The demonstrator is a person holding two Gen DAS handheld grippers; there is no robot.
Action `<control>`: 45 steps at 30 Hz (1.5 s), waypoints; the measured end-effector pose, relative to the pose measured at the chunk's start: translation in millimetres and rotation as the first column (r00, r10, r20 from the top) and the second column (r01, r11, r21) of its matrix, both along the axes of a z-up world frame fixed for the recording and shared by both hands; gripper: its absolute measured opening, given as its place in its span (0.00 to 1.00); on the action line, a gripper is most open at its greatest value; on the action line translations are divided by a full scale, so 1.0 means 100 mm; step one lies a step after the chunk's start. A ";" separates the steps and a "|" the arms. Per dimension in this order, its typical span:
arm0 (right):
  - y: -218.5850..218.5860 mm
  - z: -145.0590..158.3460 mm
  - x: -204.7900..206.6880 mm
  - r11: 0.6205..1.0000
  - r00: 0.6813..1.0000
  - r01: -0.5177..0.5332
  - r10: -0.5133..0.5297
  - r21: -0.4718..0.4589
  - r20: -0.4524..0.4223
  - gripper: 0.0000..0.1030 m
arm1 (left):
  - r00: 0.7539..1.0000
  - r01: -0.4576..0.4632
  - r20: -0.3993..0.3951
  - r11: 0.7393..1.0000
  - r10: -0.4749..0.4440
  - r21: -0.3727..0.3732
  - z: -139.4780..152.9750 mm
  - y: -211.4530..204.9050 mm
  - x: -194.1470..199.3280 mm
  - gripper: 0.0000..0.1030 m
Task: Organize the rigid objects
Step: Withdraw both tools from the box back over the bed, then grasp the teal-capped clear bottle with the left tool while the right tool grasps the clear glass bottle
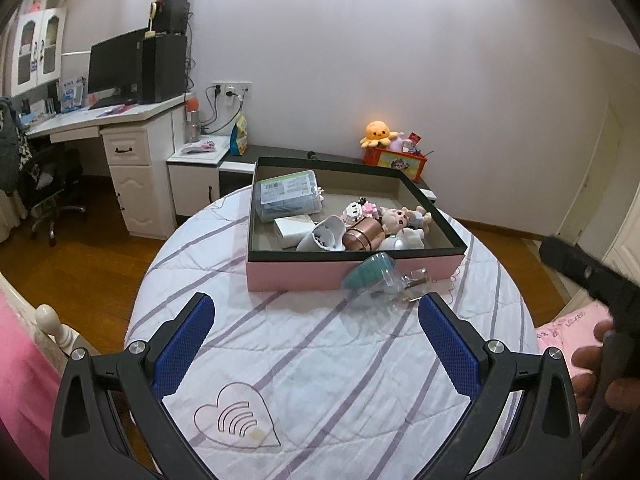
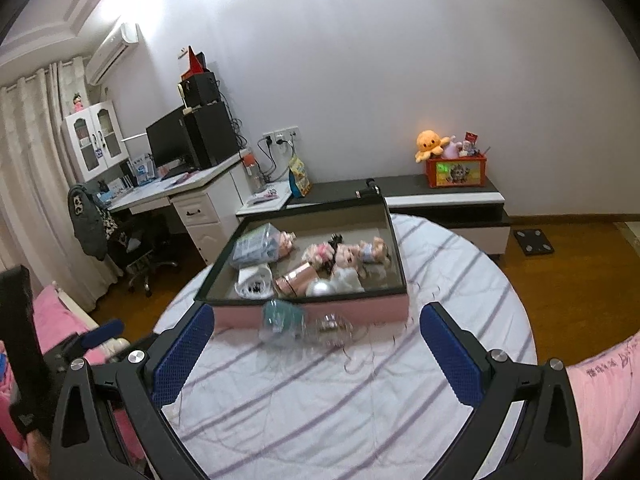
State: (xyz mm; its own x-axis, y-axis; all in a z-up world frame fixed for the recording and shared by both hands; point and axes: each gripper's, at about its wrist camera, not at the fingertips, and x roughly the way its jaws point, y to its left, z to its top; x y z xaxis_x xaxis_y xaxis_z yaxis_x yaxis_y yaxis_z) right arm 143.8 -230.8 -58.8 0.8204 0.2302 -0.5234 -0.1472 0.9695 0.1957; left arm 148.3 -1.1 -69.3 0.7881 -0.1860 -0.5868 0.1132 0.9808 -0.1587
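A pink box with a black rim sits on the striped round table. It holds a doll, a copper cylinder, a white holder, a clear case and other small toys. A clear container with a teal lid lies on the cloth against the box's front. My left gripper is open and empty, short of it. My right gripper is open and empty, just before it.
A white desk with a monitor and an office chair stand at left. A low cabinet carries a red toy box with an orange plush. Pink bedding borders the table.
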 end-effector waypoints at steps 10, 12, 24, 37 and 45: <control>-0.06 -0.15 -0.22 0.999 0.999 0.034 -0.035 -0.022 -0.037 1.00 | 1.000 0.011 -0.013 1.000 -0.011 0.013 -0.04 -0.07 -0.15 1.00; -0.07 -0.18 -0.23 0.999 0.998 0.037 -0.038 -0.027 -0.044 1.00 | 1.000 0.011 -0.016 1.000 -0.011 0.016 -0.05 -0.09 -0.16 1.00; -0.04 -0.33 -0.09 0.996 0.995 0.041 -0.048 -0.073 -0.092 1.00 | 0.999 0.015 -0.052 1.000 -0.014 0.017 -0.16 -0.11 -0.13 1.00; -0.02 -0.77 0.46 0.993 0.976 0.006 -0.031 -0.114 -0.215 1.00 | 0.987 0.026 -0.159 1.000 -0.026 0.000 -0.52 -0.24 0.30 1.00; 0.06 -1.01 0.88 0.988 0.964 -0.051 0.011 -0.145 -0.267 0.95 | 0.977 0.014 -0.214 1.000 -0.015 -0.007 -0.74 -0.26 0.63 1.00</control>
State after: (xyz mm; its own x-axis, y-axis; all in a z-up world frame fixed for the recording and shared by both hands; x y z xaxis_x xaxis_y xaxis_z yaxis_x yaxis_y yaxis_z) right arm 232.2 -225.1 -159.7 0.6414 0.1562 -0.7511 -0.1398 0.9865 0.0857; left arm 211.4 -27.1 -143.7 0.6416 -0.2001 -0.7405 0.0902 0.9783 -0.1863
